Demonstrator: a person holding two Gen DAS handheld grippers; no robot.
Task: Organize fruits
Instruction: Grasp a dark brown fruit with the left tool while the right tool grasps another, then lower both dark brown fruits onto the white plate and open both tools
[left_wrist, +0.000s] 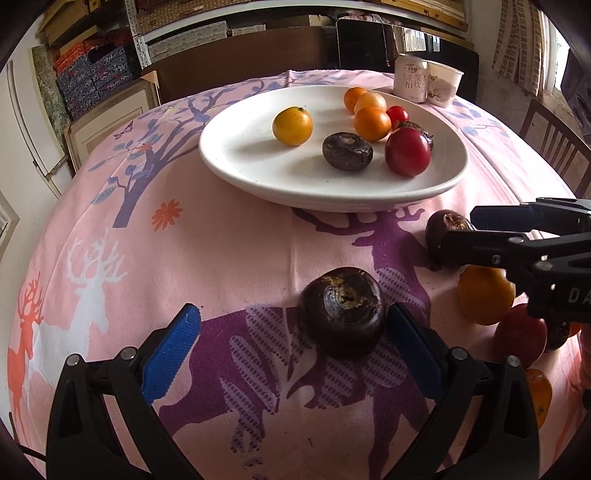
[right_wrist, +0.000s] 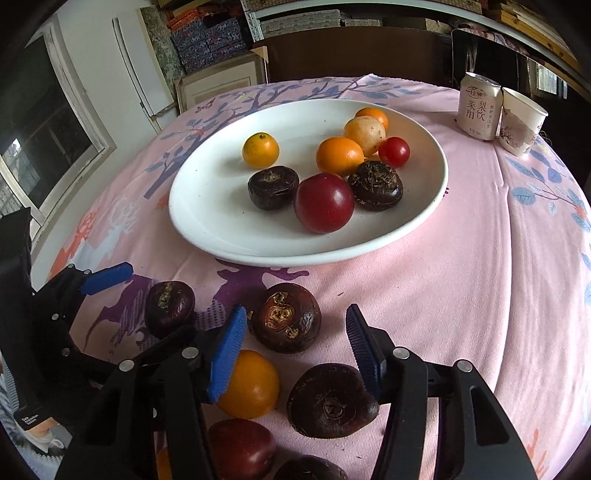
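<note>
The left gripper (left_wrist: 293, 332) is low over the table (left_wrist: 229, 236) with its jaws wide apart, and a dark water chestnut (left_wrist: 343, 312) sits on the cloth between the blue pads (left_wrist: 171, 350), just beside the right-hand pad and well clear of the other. The right gripper (right_wrist: 295, 350) also has its jaws apart, hovering above a cluster of loose fruit near the table's front edge: a chestnut (right_wrist: 286, 317) just ahead of the fingers, a second chestnut (right_wrist: 330, 400) under the right-hand finger, an orange (right_wrist: 251, 386) behind the left-hand pad, and a red fruit (right_wrist: 240, 448) below that. Neither gripper holds anything. Farther back, a white plate (right_wrist: 207, 229) carries sorted fruit: three oranges, a pale yellow fruit, a big red tomato (right_wrist: 324, 203), a small cherry tomato (right_wrist: 394, 151) and two chestnuts. In the right wrist view, the left gripper shows at the left, flanking its chestnut. Beyond the plate, at the table's far right, a drink can (right_wrist: 479, 107) and a paper cup (right_wrist: 521, 123) stand touching each other.
</note>
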